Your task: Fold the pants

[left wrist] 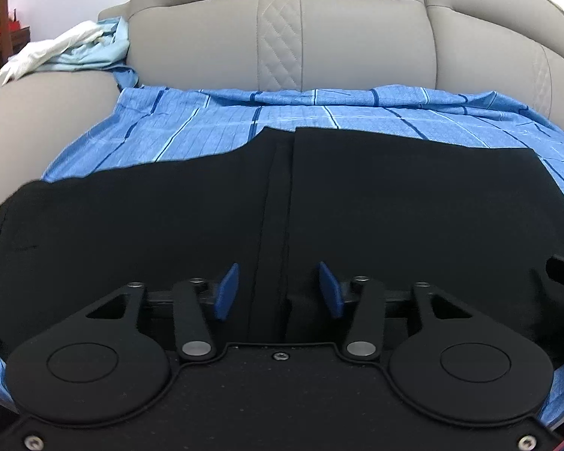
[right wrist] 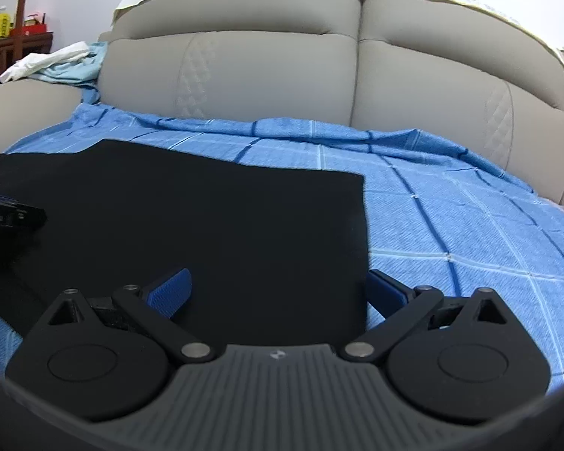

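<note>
Black pants (left wrist: 394, 206) lie flat on a blue checked sheet (left wrist: 206, 127), and a straight fold line runs down their middle. My left gripper (left wrist: 279, 290) hovers low over that line, open, its blue pads (left wrist: 227, 291) apart on either side of it and pressing nothing. In the right wrist view the pants (right wrist: 206, 218) end in a straight right edge. My right gripper (right wrist: 278, 290) stands wide open over that edge, one pad (right wrist: 169, 293) above the black cloth and the other above the sheet (right wrist: 451, 225). A black piece of the left tool (right wrist: 11, 214) shows at the far left.
A beige padded sofa back (left wrist: 282, 37) rises behind the sheet. White and pale blue clothes (left wrist: 67, 52) lie heaped on the left armrest. A dark wooden cabinet (right wrist: 15, 52) with bottles on it stands far left. Bare sheet extends right of the pants.
</note>
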Tool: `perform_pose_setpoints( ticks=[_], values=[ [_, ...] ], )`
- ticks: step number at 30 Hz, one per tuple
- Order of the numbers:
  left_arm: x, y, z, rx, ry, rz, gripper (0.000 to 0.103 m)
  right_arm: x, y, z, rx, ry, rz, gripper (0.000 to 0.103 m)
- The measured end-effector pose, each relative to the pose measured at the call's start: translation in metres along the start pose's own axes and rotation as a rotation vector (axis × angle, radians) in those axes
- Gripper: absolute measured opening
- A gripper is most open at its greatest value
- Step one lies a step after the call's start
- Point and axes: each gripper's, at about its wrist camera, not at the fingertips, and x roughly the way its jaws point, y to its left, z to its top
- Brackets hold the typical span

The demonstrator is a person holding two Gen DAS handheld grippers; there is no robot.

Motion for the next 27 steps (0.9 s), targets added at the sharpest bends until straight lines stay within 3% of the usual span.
perform_pose_setpoints(
  ticks=[9, 14, 17, 23, 27],
  values=[
    [-0.001, 0.007, -0.012, -0.015, -0.039, -0.006, 0.059, -0.004, 0.012, -0.021, 0.017, 0.024, -0.006, 0.103],
    [0.001, 0.008, -0.018, -0.026, -0.067, 0.008, 0.072, -0.004, 0.011, -0.026, 0.023, -0.004, -0.011, 0.103],
    [-0.003, 0.015, -0.015, -0.068, -0.032, 0.01, 0.079, -0.005, 0.011, -0.026, 0.036, -0.006, -0.014, 0.103],
    [-0.043, 0.057, -0.022, -0.151, -0.044, 0.062, 0.087, -0.017, 0.014, -0.02, 0.05, -0.039, -0.026, 0.103],
    [-0.064, 0.109, -0.03, -0.313, -0.06, 0.155, 0.085, -0.018, 0.016, -0.012, 0.075, -0.081, -0.02, 0.103]
  ],
)
